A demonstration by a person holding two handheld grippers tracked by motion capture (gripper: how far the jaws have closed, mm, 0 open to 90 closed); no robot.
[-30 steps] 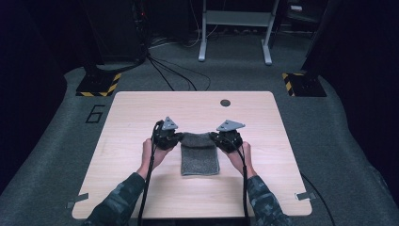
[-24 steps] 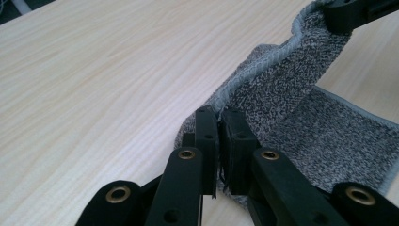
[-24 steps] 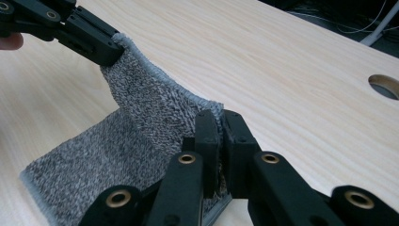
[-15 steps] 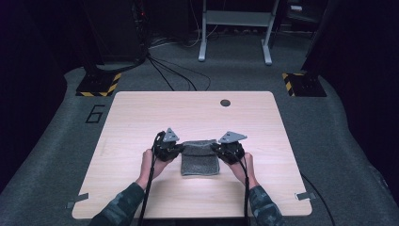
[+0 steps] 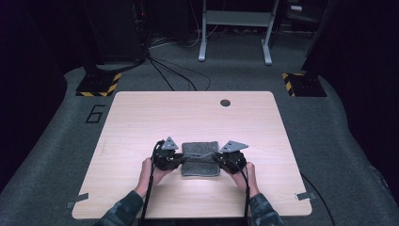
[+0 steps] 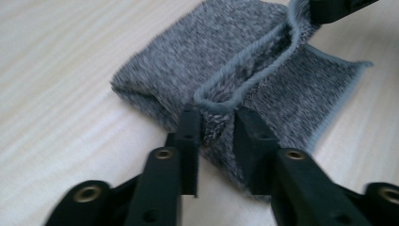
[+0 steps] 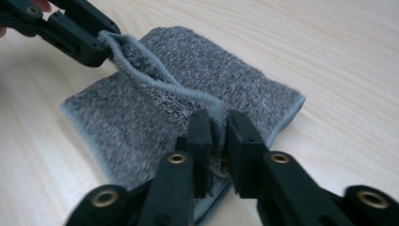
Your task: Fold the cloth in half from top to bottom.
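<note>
The left gripper (image 6: pixel 217 117) has its fingers (image 6: pixel 190 136) parted a little, with the raised hem of the grey towel (image 6: pixel 226 52) standing loosely in the gap. They have just been opening, and the pads no longer seem to press the cloth. The right gripper (image 7: pixel 219 117) has also just been opening, but less. Its gap is narrow, the hem fills it, and both pads look to be touching the cloth.

The hem runs from one gripper to the other as a slack ridge above the lower layer. The rest of the towel lies folded flat on the surface (image 5: pixel 141 122), near the person's edge and midway across. One hand sits at each end: the left hand (image 5: pixel 150 172) and the right hand (image 5: pixel 247 172).

This looks like the letting-go at the end of a fold. To do it well, both corners should go down until the hem lies along the lower layer's edge. Both grippers should then open evenly and draw straight out sideways, low and level, so the pile doesn't catch and pull the fold askew.

By count there is one towel, two grippers, one surface with one dark round plug (image 5: pixel 225 102) at its far side, and two striped stand bases (image 5: pixel 99 84) on the floor beyond.
</note>
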